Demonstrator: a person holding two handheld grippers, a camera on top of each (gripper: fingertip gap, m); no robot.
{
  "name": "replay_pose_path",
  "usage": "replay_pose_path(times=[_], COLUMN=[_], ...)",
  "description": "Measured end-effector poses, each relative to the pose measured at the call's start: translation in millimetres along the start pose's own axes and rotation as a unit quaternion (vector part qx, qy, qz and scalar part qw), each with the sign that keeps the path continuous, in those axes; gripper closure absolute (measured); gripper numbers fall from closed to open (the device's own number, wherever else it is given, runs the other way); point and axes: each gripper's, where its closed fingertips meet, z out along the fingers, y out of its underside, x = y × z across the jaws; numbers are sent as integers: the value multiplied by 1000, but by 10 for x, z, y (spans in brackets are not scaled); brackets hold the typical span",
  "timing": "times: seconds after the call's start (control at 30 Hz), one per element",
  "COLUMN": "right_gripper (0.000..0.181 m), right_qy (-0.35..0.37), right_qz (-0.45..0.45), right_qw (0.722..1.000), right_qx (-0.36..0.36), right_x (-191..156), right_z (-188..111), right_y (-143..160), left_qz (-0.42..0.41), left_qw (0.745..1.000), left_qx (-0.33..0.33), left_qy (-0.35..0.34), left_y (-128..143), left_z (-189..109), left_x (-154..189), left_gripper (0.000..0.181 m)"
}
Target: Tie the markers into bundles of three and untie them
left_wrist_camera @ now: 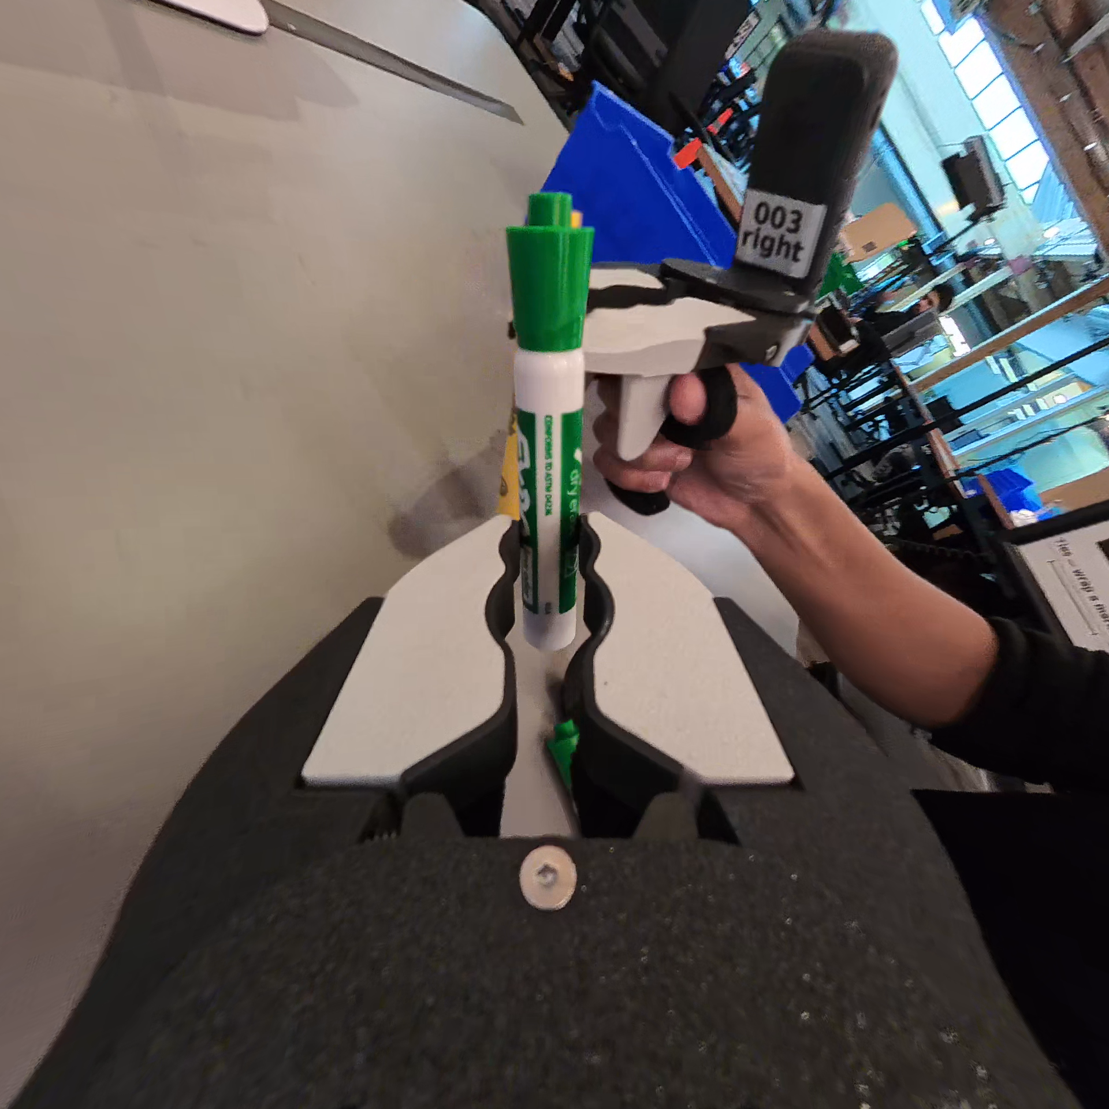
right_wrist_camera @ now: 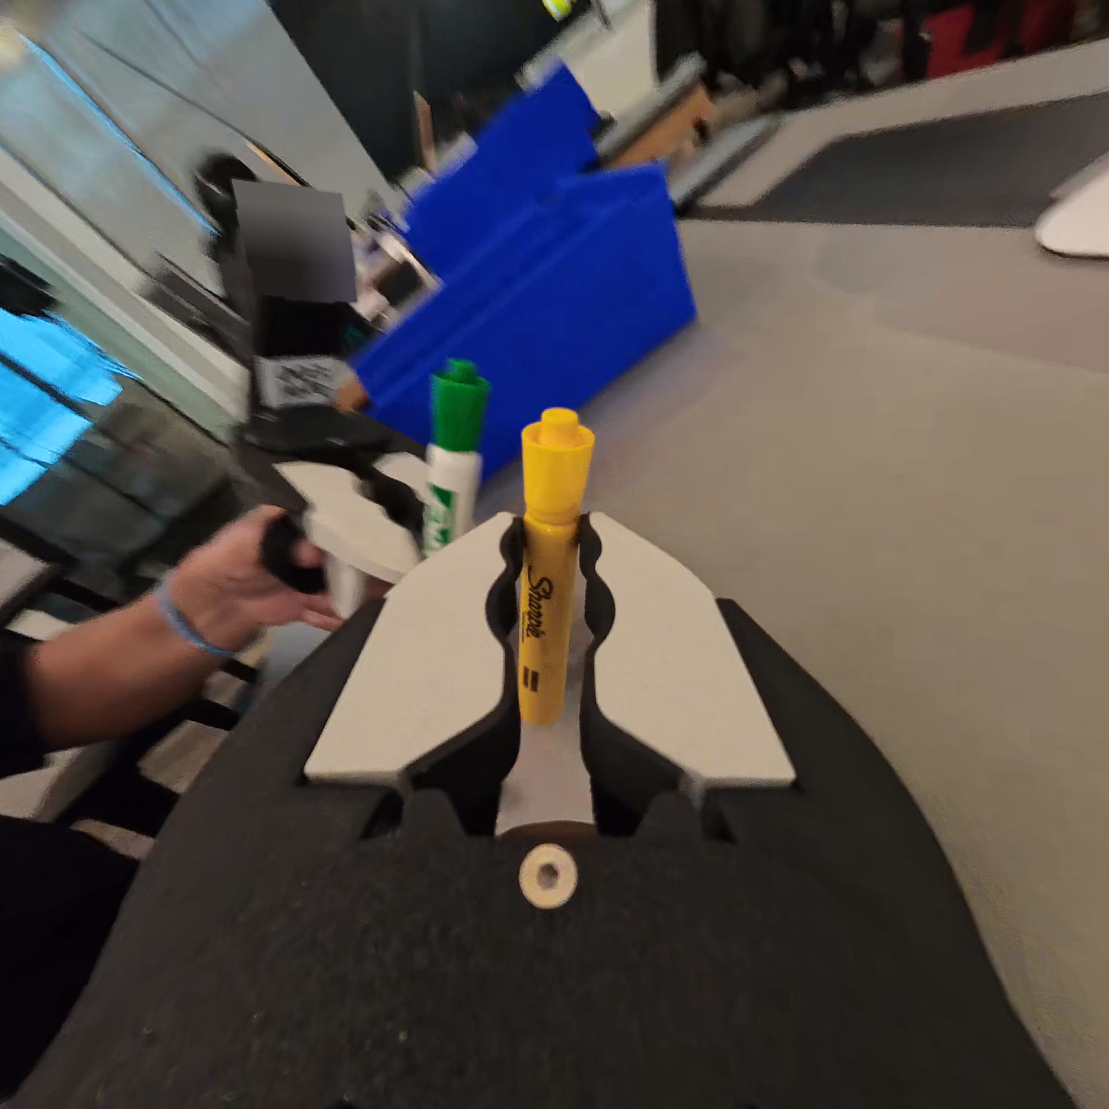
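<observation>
Left gripper (left_wrist_camera: 549,540) is clamped on a green marker (left_wrist_camera: 549,384) with a printed label, right gripper (right_wrist_camera: 549,534) pinches a yellow marker (right_wrist_camera: 549,576) bearing black script, both above the grey table (right_wrist_camera: 870,480).

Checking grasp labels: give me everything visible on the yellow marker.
The yellow marker is an all-yellow, plastic-looking pen with dark print on its barrel and a stepped cap, still on, pointing away from the camera. The right hand-held gripper is shut on the barrel just below the cap; the rear end lies free between the fingers. It is held above the grey table, beside the green marker. The left wrist view shows only yellow slivers behind that marker.
</observation>
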Motion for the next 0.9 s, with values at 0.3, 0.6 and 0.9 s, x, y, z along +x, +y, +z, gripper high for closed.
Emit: replay_pose_path(times=[0.3,0.6,0.9], right_gripper=[164,164,164], right_qy=[-89,-113,-132], right_qz=[-2,10,-3], right_qw=[996,994,991], right_qx=[28,6,-12], right_x=[-290,-328,-392], right_z=[-11,33,-16], right_y=[-50,90,176], left_qz=[72,121,109], left_qw=[996,989,988], left_qx=[-41,-86,-89], left_qy=[33,25,57], left_y=[0,133,151], left_z=[157,226,235], left_x=[85,140,195], left_gripper=[163,164,163])
